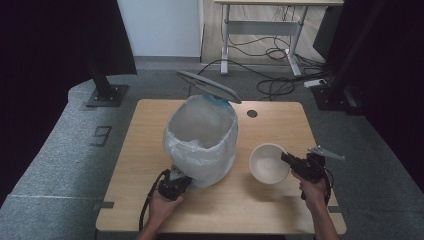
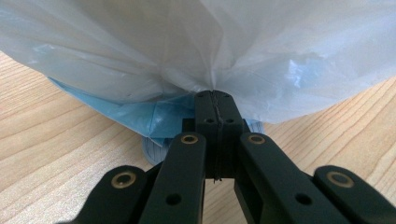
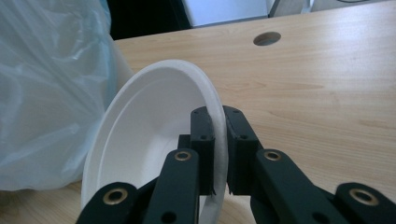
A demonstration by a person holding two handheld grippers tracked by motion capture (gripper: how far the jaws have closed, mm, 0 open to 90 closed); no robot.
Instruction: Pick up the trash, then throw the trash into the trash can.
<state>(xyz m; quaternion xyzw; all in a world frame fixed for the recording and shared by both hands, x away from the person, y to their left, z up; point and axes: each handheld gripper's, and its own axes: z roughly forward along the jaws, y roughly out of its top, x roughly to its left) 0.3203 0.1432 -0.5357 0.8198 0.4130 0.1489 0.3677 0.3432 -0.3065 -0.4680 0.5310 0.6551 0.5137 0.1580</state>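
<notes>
A bin lined with a white plastic bag [image 1: 201, 137] stands on the wooden table [image 1: 145, 150], its grey lid [image 1: 209, 86] tipped open behind it. My left gripper [image 1: 181, 179] is at the bin's near side, shut on a pinch of the bag [image 2: 212, 70]; blue plastic shows below the white film. A white bowl [image 1: 268, 162] hangs tilted right of the bin. My right gripper [image 1: 286, 158] is shut on the bowl's rim [image 3: 215, 116], one jaw inside and one outside.
A round cable hole [image 1: 252, 113] lies in the table's far right part. Beyond the table stand a desk frame [image 1: 260, 30] and loose cables [image 1: 280, 82] on the floor. Dark stands flank both far sides.
</notes>
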